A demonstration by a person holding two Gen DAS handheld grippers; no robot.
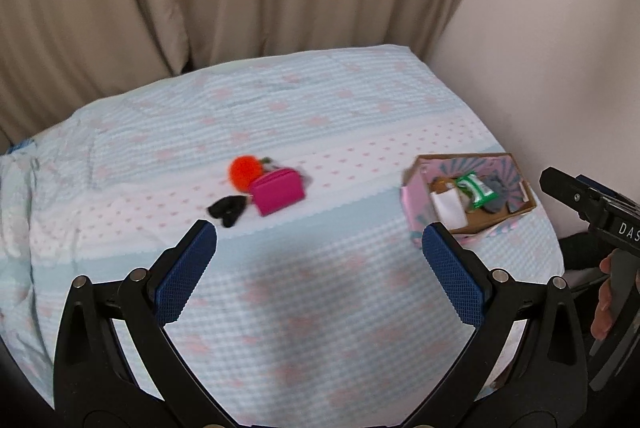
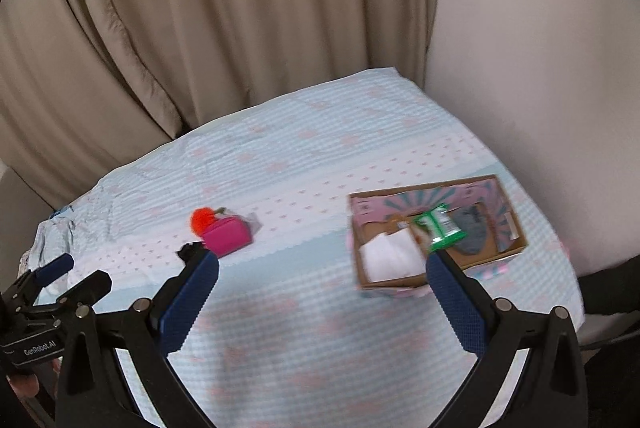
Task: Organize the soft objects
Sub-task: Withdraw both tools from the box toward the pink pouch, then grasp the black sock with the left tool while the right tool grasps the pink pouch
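Pouch (image 1: 277, 191) untouched; both grippers spread.

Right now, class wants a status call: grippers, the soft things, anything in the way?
Left gripper open, empty; right gripper likewise. Pink pouch, orange pompom, black item loose on the bedspread. Cardboard box part-filled. Path unobstructed.
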